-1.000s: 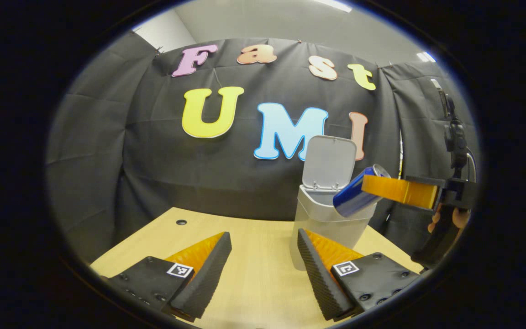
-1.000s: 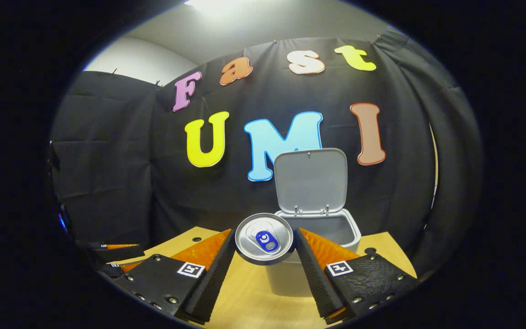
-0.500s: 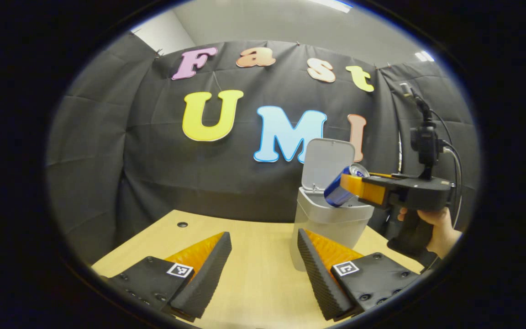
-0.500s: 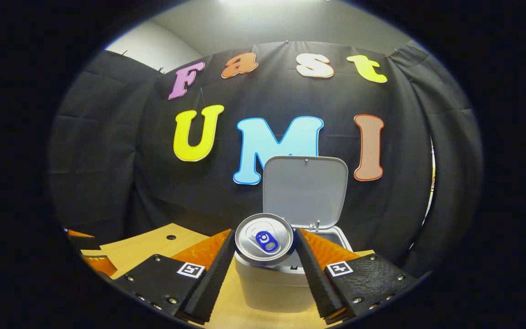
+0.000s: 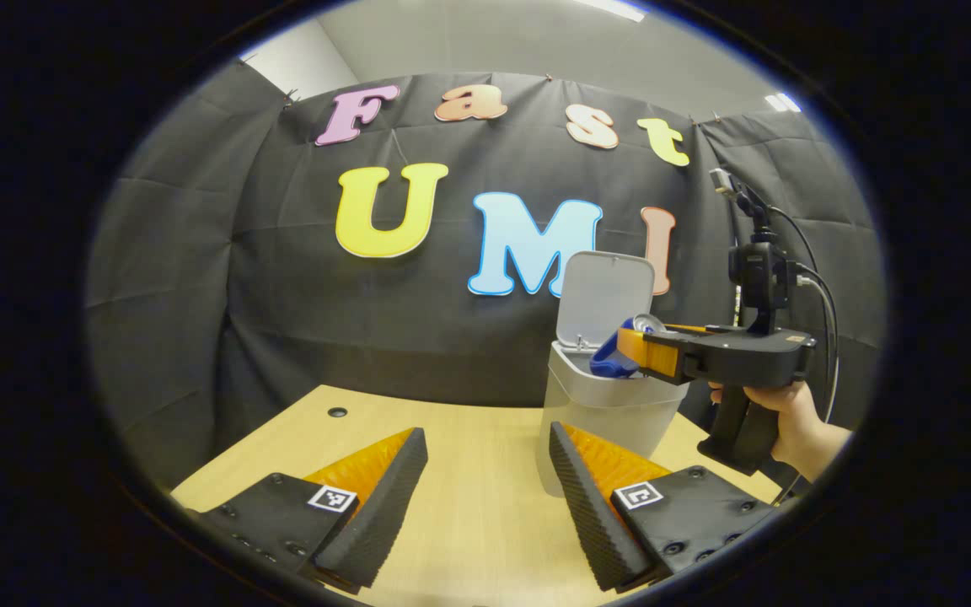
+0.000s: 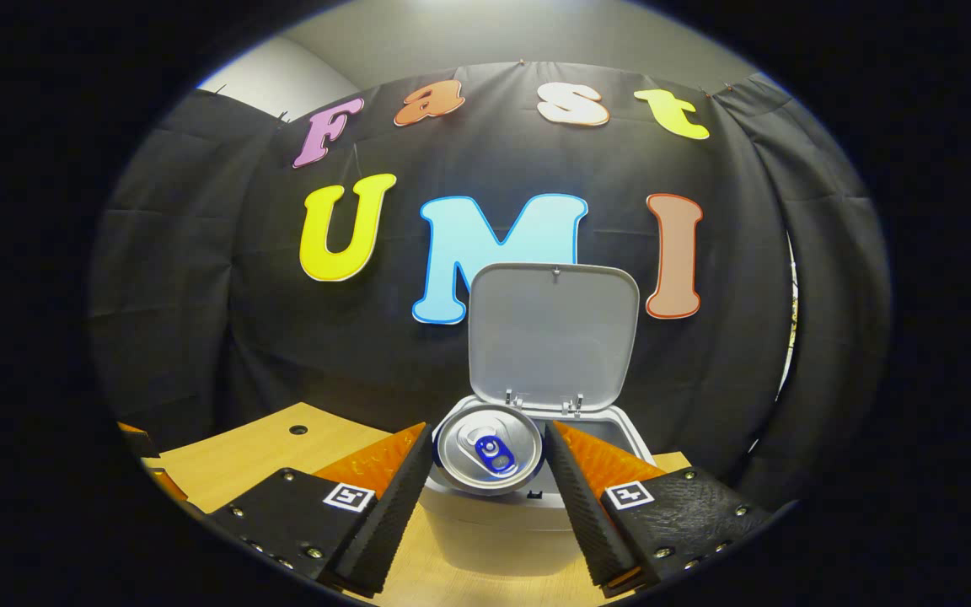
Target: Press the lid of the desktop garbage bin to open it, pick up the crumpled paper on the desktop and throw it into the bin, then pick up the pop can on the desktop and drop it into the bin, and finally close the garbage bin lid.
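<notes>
pop can [image 6: 489,447]: shiny bare metal top
bin [image 6: 485,539]: smooth matt plastic
surface [image 5: 469,497]: pale wood-look, matt

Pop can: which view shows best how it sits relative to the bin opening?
Left gripper view: side-on, the pop can hangs tilted over the bin rim, held by the right gripper. Right gripper view gives just its top end.

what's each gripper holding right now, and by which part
The right gripper clamps the blue aluminium pop can by its side walls, near the top; the left gripper holds nothing.
</notes>
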The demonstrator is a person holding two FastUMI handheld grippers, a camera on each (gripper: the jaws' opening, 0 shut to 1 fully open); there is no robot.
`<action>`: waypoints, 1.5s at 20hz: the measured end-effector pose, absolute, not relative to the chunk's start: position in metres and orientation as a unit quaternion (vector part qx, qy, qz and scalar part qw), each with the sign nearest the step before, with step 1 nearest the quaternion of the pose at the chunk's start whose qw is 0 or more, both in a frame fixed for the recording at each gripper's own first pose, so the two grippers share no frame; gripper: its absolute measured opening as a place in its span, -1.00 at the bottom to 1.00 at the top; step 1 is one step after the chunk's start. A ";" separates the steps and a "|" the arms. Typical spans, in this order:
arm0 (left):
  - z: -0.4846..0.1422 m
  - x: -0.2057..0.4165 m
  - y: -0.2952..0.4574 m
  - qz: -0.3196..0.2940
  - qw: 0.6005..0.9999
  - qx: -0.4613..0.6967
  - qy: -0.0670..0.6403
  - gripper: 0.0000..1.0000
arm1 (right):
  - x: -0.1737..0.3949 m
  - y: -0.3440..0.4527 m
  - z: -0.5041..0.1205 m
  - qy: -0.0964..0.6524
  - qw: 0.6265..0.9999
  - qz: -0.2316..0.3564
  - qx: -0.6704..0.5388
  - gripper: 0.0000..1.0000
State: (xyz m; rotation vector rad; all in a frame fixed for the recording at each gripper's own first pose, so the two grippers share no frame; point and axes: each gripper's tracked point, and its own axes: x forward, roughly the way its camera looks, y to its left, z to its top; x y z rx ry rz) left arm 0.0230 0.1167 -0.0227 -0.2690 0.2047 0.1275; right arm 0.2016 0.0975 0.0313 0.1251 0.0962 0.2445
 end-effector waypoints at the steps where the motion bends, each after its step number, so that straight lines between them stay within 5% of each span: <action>1: -0.023 0.024 0.115 0.061 0.984 -0.135 0.102 0.91 | 0.200 0.098 0.031 0.050 0.989 0.124 0.065 0.78; 16: -0.003 0.031 0.139 0.031 0.993 -0.088 0.075 0.91 | 0.210 0.067 0.068 0.048 0.995 0.067 0.064 0.83; 24: 0.017 0.042 0.137 -0.016 0.996 -0.082 0.042 0.90 | 0.249 0.041 0.107 0.044 0.997 0.001 0.070 0.84; 30: 0.013 0.059 0.149 -0.010 0.995 -0.095 0.038 0.90 | 0.282 0.046 0.139 0.025 0.998 0.004 0.061 0.83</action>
